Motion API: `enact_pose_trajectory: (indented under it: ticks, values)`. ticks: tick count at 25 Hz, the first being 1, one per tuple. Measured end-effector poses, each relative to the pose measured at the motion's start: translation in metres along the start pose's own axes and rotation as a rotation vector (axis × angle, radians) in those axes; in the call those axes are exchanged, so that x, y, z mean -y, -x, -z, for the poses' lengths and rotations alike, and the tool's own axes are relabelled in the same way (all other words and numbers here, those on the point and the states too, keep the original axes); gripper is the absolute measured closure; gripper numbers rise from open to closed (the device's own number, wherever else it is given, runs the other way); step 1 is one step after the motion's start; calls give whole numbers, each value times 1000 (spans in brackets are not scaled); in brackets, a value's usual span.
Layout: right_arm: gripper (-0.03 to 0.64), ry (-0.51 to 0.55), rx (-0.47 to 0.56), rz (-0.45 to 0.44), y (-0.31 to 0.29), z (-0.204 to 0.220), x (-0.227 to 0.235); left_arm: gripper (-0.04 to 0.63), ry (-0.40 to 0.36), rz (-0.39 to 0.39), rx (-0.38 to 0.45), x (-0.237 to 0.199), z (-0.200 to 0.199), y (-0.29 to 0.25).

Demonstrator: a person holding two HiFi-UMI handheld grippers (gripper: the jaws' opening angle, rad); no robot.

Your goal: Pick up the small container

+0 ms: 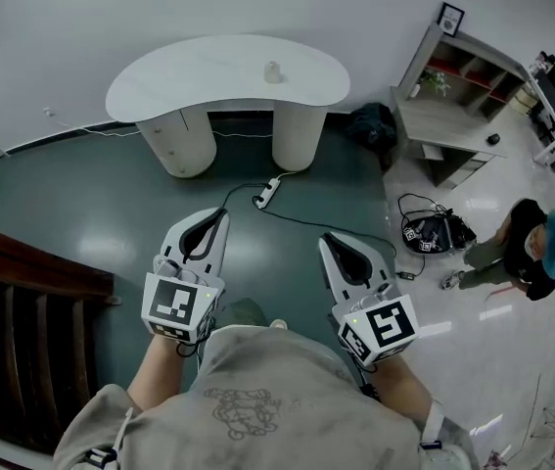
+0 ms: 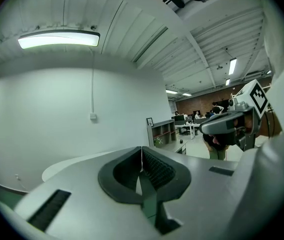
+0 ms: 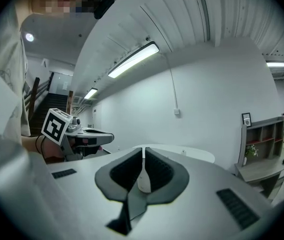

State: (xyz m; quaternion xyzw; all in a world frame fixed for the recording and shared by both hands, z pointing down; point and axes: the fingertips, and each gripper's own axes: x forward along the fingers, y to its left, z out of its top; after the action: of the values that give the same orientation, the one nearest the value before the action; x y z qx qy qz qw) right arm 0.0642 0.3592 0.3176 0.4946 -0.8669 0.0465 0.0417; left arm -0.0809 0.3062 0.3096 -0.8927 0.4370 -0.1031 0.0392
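I see both grippers low over the green floor, side by side. Left gripper: jaws clenched tip to tip, nothing in them. Right gripper: jaws together too, empty. Container upright on the white table, near its middle, well apart from both grippers. Power strip on the floor between table and grippers. Shelf right of the table; a person near it

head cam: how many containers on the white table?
1. The small container stands on the white table, a little right of its middle in the head view. Nothing else shows on the tabletop.
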Motion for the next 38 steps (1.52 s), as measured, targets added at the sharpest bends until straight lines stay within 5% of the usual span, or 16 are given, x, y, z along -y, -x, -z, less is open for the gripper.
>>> enact_pose_trajectory:
  ticks: [19,38]
  values:
    - [580,44,56,-14,-36,18,41,577,-21,-32,5,-11,26,-50]
    - [580,7,-29,44,-235,2,139,577,13,36,-28,-160,37,-214]
